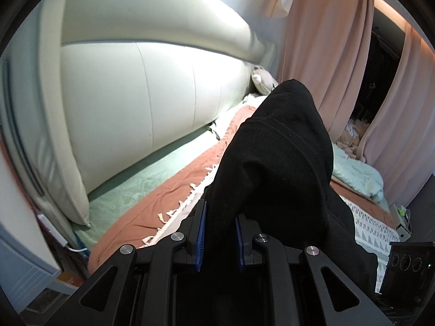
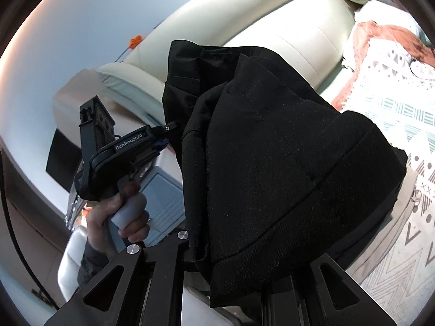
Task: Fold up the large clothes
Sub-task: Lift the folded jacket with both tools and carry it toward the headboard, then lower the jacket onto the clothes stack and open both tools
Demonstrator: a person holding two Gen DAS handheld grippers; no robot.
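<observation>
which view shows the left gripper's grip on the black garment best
The left wrist view: the left gripper has the black garment pinched between its blue pads. The right wrist view shows that gripper only small, from the side, its tips at the cloth's edge.

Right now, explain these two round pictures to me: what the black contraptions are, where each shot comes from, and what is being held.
Each picture comes from a fisheye camera on a hand-held two-finger tool, looking along its fingers.

In the left wrist view the left gripper pinches a black garment between blue pads.

The right wrist view looks across at that same tool, gripped by a person's hand; the right gripper's own fingers are buried under the cloth.

Below lies a bed with a patterned blanket, a rust throw and a cream padded headboard.
</observation>
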